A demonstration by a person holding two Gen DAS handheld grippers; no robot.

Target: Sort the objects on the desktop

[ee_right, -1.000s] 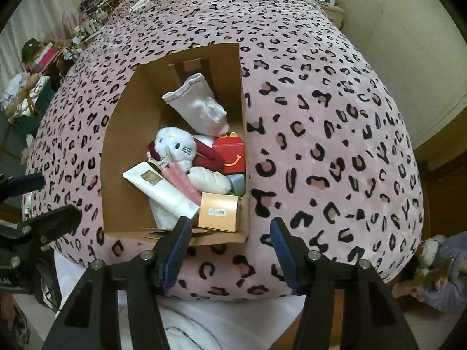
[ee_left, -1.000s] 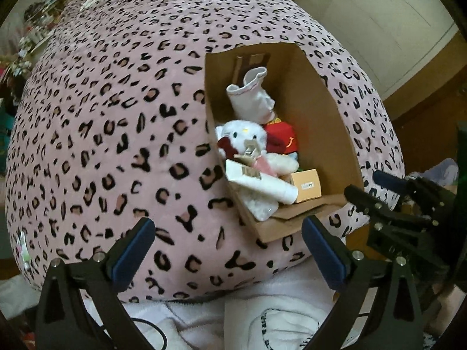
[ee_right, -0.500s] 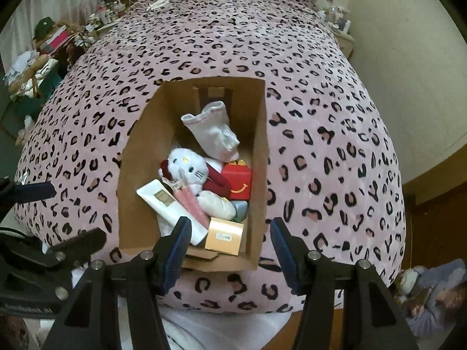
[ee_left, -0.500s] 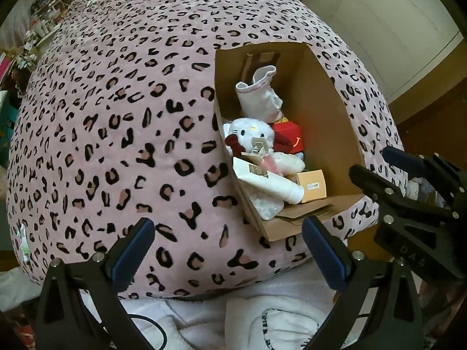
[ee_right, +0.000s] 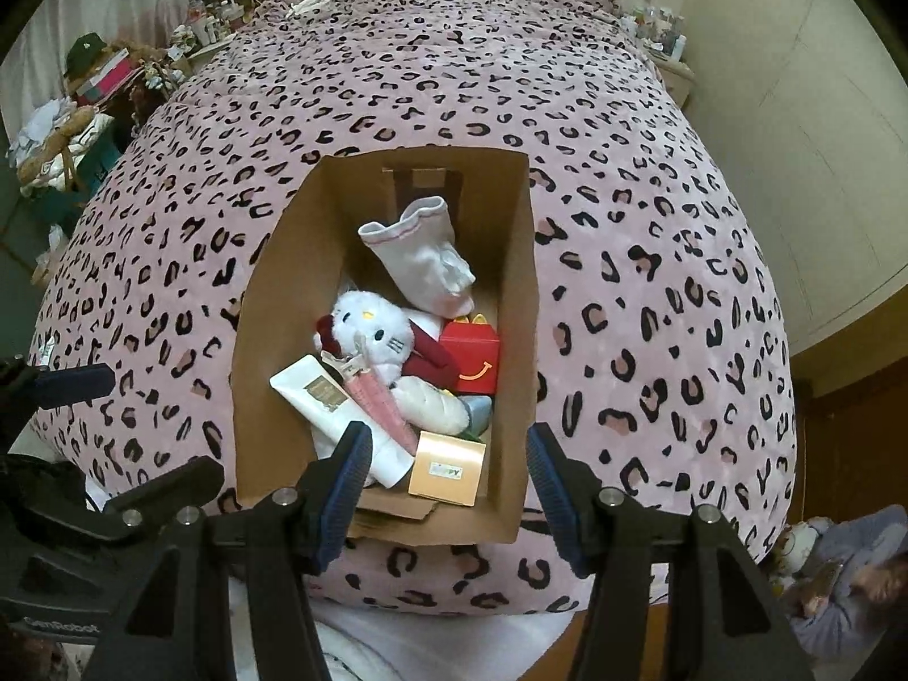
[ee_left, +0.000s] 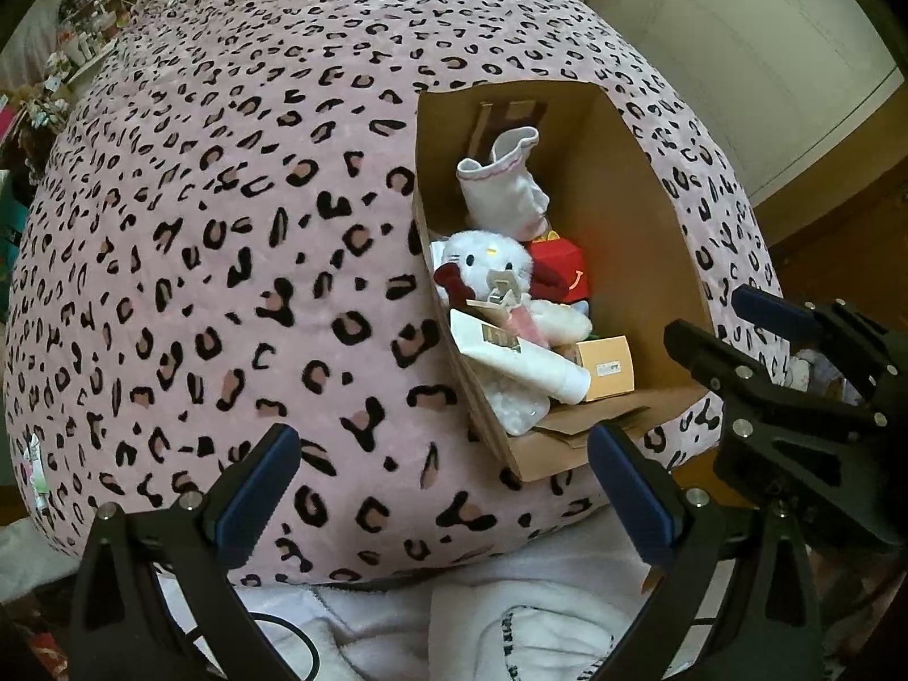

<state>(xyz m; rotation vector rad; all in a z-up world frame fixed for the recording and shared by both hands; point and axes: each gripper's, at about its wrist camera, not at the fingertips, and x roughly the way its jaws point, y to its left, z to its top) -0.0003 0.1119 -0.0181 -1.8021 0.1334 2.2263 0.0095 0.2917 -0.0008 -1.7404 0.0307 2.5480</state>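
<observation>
An open cardboard box (ee_right: pixel 272 374) lies on a pink leopard-print bed (ee_right: pixel 624 284). In it lie a white sock (ee_right: pixel 425 261), a white cat plush (ee_right: pixel 374 335), a red paper box (ee_right: pixel 471 354), a white tube (ee_right: pixel 335 414), a pink tube (ee_right: pixel 380 406) and a small tan box (ee_right: pixel 448 468). The box also shows in the left wrist view (ee_left: pixel 635 261). My right gripper (ee_right: pixel 448 482) is open and empty, just before the box's near end. My left gripper (ee_left: pixel 448 488) is open and empty, left of the box at the bed's foot.
White towels (ee_left: pixel 454 624) lie below the grippers. Cluttered shelves and bags (ee_right: pixel 85 113) stand left of the bed, a nightstand (ee_right: pixel 664 40) at the far right. A wall (ee_right: pixel 794 142) runs along the right. A plush doll (ee_right: pixel 840 584) lies on the floor at the right.
Both grippers have pulled back and risen a little, so the box sits farther ahead and more of the bed shows. Jaws stay open. The objects in the box have not moved.
</observation>
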